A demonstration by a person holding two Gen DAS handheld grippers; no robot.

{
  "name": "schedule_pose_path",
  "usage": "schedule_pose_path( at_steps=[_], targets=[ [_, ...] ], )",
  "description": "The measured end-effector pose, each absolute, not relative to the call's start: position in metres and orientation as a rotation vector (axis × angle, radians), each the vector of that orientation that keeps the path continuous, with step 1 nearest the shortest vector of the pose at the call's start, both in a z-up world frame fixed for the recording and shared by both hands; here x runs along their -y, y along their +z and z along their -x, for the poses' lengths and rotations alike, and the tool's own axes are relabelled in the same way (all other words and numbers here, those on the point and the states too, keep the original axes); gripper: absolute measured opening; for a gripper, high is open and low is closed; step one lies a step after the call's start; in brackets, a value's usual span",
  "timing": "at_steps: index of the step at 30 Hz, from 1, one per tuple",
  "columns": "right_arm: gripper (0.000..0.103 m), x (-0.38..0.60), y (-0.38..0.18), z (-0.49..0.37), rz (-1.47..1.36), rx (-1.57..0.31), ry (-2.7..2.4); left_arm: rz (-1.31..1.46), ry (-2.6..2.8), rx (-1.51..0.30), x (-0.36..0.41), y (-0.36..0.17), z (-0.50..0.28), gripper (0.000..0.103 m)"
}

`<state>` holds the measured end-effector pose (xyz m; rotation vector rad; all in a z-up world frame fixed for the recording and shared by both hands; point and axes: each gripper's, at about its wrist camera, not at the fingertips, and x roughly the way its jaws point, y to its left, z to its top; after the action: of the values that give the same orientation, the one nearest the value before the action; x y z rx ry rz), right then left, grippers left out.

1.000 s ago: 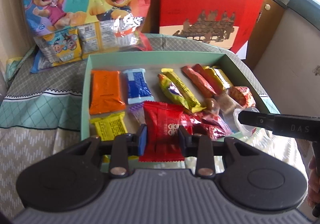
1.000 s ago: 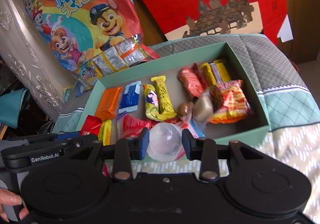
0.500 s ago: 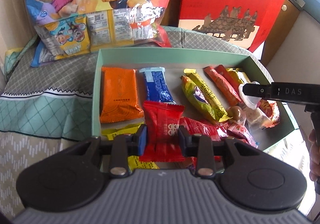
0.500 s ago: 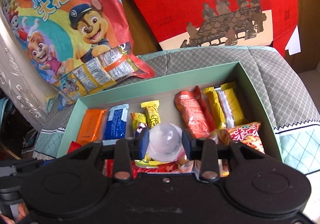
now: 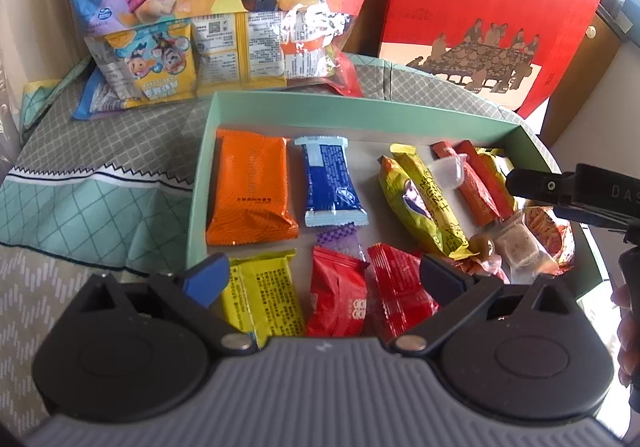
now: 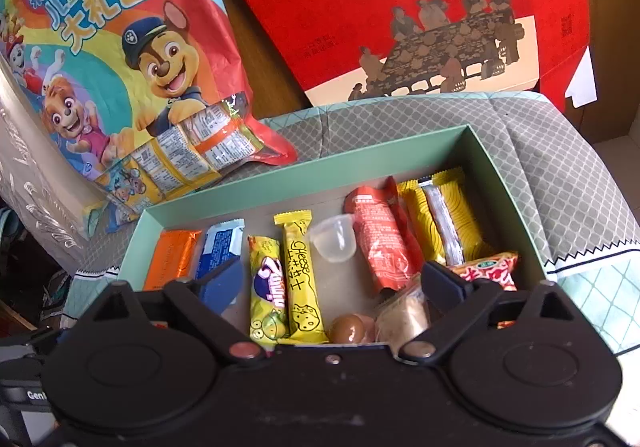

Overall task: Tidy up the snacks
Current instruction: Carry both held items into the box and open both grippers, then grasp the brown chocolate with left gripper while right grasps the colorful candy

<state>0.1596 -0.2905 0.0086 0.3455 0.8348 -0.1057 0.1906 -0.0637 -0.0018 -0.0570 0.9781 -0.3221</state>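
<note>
While both sets of jaws are opening w/ nothing between: left gripper (image 5: 324,273) sits over red packet (image 5: 338,297), long axis pointing away; right gripper (image 6: 334,281) nearer jelly cup (image 6: 334,239), just ahead in green box (image 6: 492,167).

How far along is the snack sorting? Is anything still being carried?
Mostly done: the green box holds rows of packets, including the red packet and clear jelly cup. Both the left gripper and right gripper are opening, jaws holding nothing. The cartoon bag remains outside.
</note>
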Motion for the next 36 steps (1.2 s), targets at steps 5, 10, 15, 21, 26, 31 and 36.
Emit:
schedule_pose_path(
  at_steps=[5,10,15,21,26,31,36],
  targets=[
    [0.103,0.287,0.013,-0.144,-0.355,-0.847,-0.116,0.048,-0.335,-0.989,0.068,-0.001,-0.181,0.103],
    [0.103,0.278,0.018,-0.127,-0.354,-0.857,-0.108,0.048,-0.347,-0.98,0.068,0.006,-0.169,0.103],
    [0.103,0.267,0.028,-0.11,-0.35,-0.861,-0.089,0.053,-0.354,-0.975,0.065,0.014,-0.155,0.103],
    [0.103,0.253,0.036,-0.089,-0.36,-0.867,-0.078,0.048,-0.361,-0.977,0.057,0.019,-0.134,0.103],
    [0.103,0.238,0.038,-0.072,-0.348,-0.883,-0.071,0.049,-0.342,-0.98,0.041,0.018,-0.116,0.103],
    [0.103,0.223,0.033,-0.059,-0.338,-0.915,-0.056,0.06,-0.31,-0.99,0.019,0.013,-0.103,0.103],
    [0.103,0.21,0.021,-0.05,-0.376,-0.965,-0.013,0.035,-0.272,-1.016,-0.003,-0.003,-0.094,0.103]
  ],
)
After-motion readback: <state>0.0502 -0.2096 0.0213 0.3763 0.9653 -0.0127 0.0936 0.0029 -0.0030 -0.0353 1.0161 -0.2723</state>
